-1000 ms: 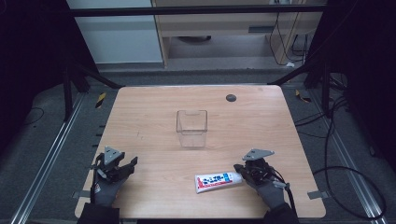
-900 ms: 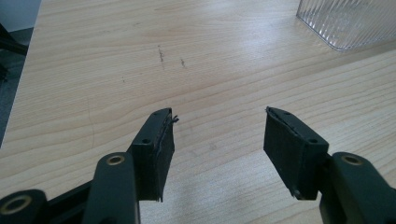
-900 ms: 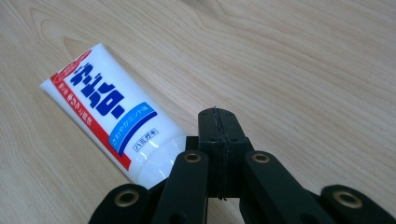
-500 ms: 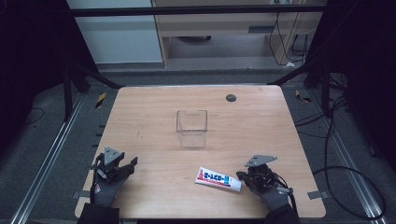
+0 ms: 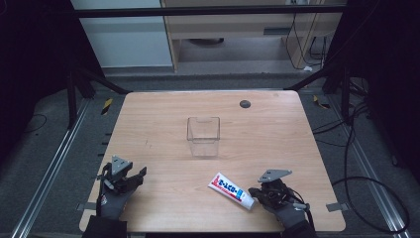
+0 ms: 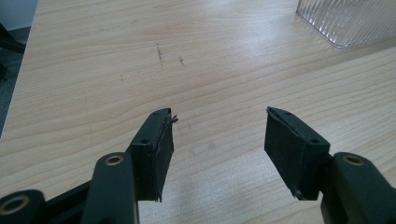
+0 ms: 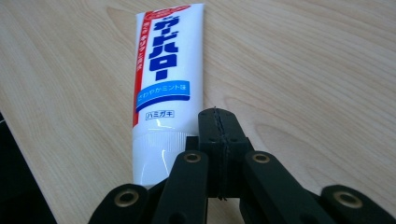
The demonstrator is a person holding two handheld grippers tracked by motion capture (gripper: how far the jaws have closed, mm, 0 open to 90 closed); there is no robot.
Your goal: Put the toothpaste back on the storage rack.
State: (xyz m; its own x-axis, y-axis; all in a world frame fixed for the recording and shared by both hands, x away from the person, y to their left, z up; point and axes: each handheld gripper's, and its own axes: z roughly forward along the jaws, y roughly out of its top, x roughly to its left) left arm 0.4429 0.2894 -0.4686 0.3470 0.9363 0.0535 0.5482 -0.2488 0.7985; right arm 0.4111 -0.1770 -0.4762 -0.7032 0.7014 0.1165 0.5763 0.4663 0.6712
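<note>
**Right gripper view: jaws pressed together beside the tube's cap end**

The toothpaste tube (image 7: pixel 163 88) lies flat on the desk (image 7: pixel 303 70), its white cap end toward the camera and its flat tail pointing away. The right gripper (image 7: pixel 219 126) has its jaws closed on each other with nothing between them — it sits just beside the cap, on the tube's right, touching or nearly so; I cannot tell which. In the high view the tube (image 5: pixel 232 190) rests near the front edge, slanted, with the right gripper (image 5: pixel 255 194) at its lower end.

To pick the tube up well, the jaws would first have to open, then straddle the body across its width just above the cap, where it is stiffest. A grip on the flat tail would likely let it droop.

The clear plastic box (image 5: pixel 203 136) stands upright mid-desk, well apart from the tube, open at the top — the path toward it looks free. The left gripper (image 6: pixel 217 135) hovers with jaws wide over bare wood at the front left (image 5: pixel 132 174). A small dark disc (image 5: pixel 244 103) lies near the far edge, out of the way.
</note>
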